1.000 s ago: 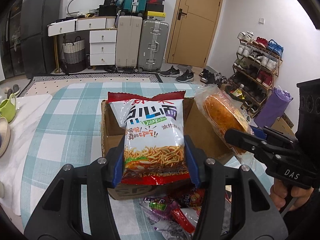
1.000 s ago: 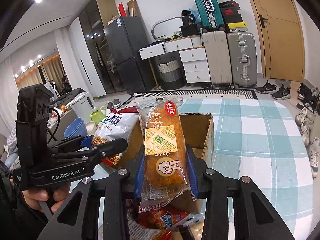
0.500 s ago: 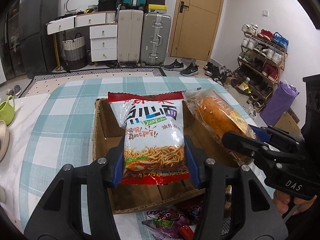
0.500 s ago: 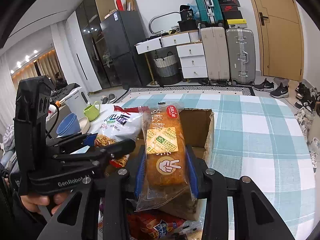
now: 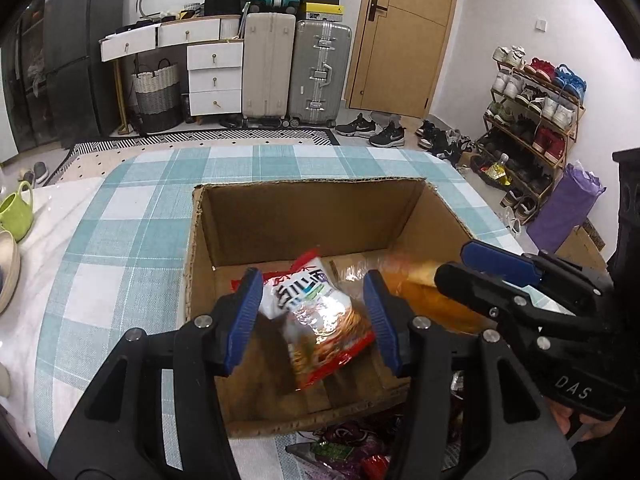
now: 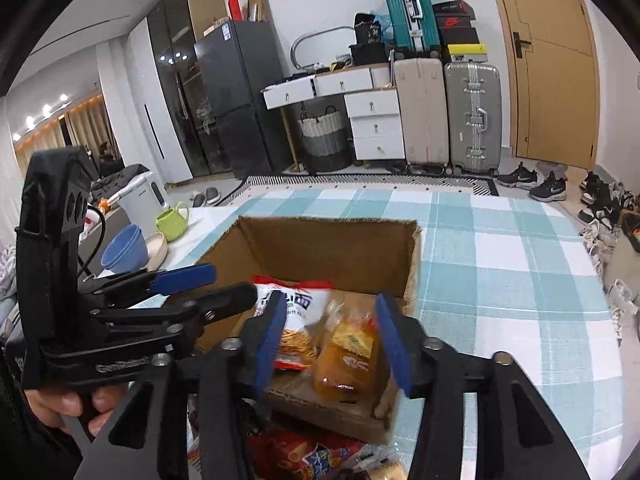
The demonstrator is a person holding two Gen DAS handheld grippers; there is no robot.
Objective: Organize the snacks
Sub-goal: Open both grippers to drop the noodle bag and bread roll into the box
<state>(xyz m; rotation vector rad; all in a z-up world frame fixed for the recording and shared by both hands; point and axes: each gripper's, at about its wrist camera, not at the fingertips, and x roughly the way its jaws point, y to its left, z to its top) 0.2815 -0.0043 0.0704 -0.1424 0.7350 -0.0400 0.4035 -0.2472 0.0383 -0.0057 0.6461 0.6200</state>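
Observation:
An open cardboard box (image 5: 316, 216) (image 6: 332, 240) stands on the checked table. A red-and-white noodle snack bag (image 5: 320, 316) (image 6: 294, 320) is blurred inside it, clear of the open left gripper (image 5: 314, 320) above the box's near side. An orange bread pack (image 6: 348, 354) (image 5: 424, 292) lies in the box between the spread fingers of the open right gripper (image 6: 336, 340), not pinched. Each gripper shows in the other's view, the right one (image 5: 520, 288) and the left one (image 6: 160, 296).
More snack packets (image 5: 344, 448) (image 6: 304, 456) lie on the table in front of the box. A green mug (image 6: 172, 220), a blue bowl (image 6: 122, 250) and a beige dish (image 5: 8, 276) sit at the left. Suitcases, drawers and a shoe rack stand beyond the table.
Both grippers opened over the box. The noodle bag and the bread pack left the fingers and dropped into the box.

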